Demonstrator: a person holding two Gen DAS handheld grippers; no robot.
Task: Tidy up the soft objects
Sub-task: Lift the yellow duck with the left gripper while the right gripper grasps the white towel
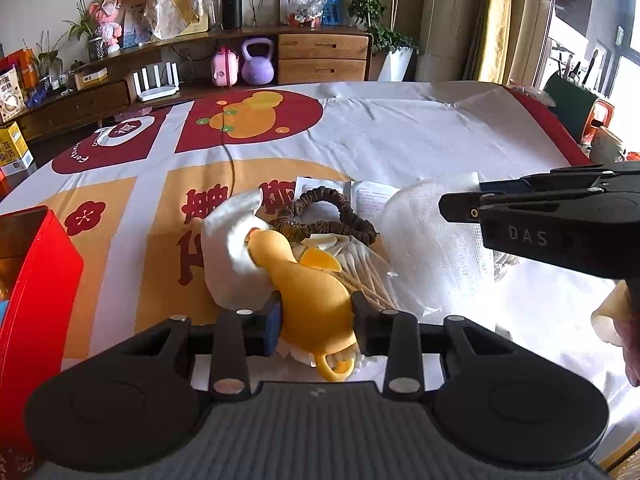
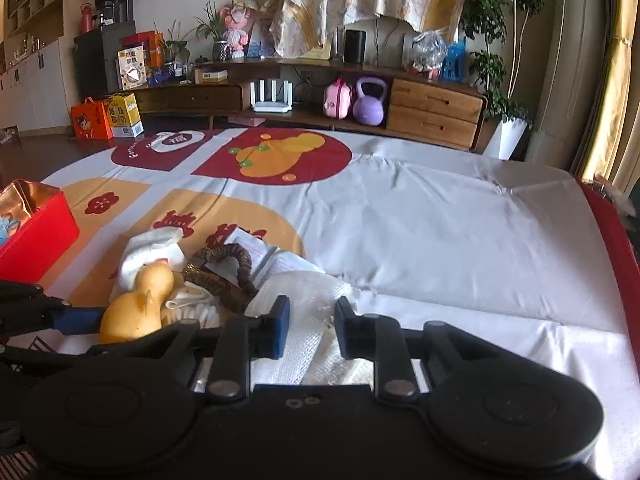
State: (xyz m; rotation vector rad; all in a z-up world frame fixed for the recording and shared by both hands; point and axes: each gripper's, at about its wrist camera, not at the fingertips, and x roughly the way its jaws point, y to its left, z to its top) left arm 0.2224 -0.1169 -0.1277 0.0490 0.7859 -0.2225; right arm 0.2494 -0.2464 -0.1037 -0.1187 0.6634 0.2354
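Observation:
A pile of soft things lies on the patterned tablecloth [image 1: 400,136]. My left gripper [image 1: 316,322] is shut on a yellow soft duck toy [image 1: 308,288], its pads pressing the duck's body from both sides. The duck [image 2: 132,312] shows again at the left of the right wrist view. My right gripper [image 2: 312,330] is shut on a white foam mesh sleeve [image 2: 304,292] that fills the gap between its fingers. Seen from the left wrist, the right gripper [image 1: 460,208] comes in from the right onto the mesh [image 1: 432,248]. A brown scrunchie [image 1: 332,216] and a white cloth [image 1: 228,248] lie behind the duck.
An open red box [image 1: 36,280] stands at the table's left edge. Cotton swabs [image 1: 368,276] and paper slips [image 1: 372,196] lie in the pile. White cloth covers the table's right half [image 2: 440,232]. A wooden sideboard [image 2: 432,112] stands beyond the table.

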